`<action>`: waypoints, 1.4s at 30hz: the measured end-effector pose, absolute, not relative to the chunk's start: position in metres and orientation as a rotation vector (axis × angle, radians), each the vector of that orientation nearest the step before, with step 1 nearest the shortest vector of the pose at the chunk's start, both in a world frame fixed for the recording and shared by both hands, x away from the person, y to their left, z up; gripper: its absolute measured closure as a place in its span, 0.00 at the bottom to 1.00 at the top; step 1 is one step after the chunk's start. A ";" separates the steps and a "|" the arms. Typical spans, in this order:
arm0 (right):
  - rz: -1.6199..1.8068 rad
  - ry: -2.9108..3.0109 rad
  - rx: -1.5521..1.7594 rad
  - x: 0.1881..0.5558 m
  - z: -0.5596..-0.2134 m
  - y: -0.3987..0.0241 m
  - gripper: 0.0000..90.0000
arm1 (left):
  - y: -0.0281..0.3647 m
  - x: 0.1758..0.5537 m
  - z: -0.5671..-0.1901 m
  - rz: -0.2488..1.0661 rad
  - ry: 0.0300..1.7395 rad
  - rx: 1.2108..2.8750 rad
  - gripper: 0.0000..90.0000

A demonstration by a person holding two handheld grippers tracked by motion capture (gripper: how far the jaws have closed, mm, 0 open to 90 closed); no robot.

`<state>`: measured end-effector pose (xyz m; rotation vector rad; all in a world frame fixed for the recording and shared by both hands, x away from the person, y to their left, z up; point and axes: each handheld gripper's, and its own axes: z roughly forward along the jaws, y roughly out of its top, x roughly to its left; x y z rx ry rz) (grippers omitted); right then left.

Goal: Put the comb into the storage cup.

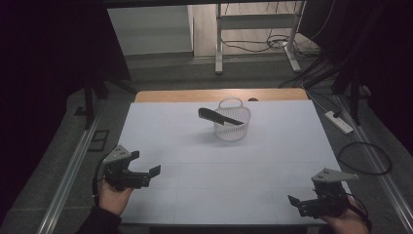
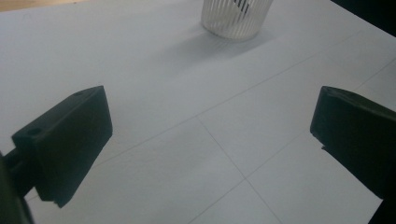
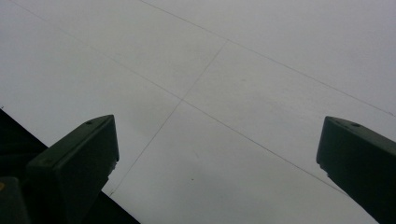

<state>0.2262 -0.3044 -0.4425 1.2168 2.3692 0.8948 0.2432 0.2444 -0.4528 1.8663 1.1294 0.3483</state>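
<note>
Near the frame's centre, a dark tool [image 1: 220, 117] overhangs the white basket [image 1: 233, 120]; both wide-open grippers, left gripper [image 1: 146, 171] and right gripper [image 1: 302, 203], empty, could tip it reaching carelessly.

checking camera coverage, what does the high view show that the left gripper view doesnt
High view alone: both hand-held grippers, the left gripper and the right gripper, both open and empty at the near corners; the dark flat object lying across the basket's rim; the wooden table edge and the floor with cables beyond.

Left gripper view alone: a close look along its own two black jaws, set wide apart over thin grid lines on the sheet.

Shared: the white slatted basket and the white table surface.
</note>
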 end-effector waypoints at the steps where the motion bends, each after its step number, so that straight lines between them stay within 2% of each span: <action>1: 0.895 2.369 1.217 0.226 -0.443 -0.304 0.00 | 0.244 0.243 -0.453 0.348 1.129 1.866 0.00; 42: 0.877 2.366 1.224 0.227 -0.443 -0.304 0.00 | 0.264 0.191 -0.456 0.371 1.198 1.890 0.00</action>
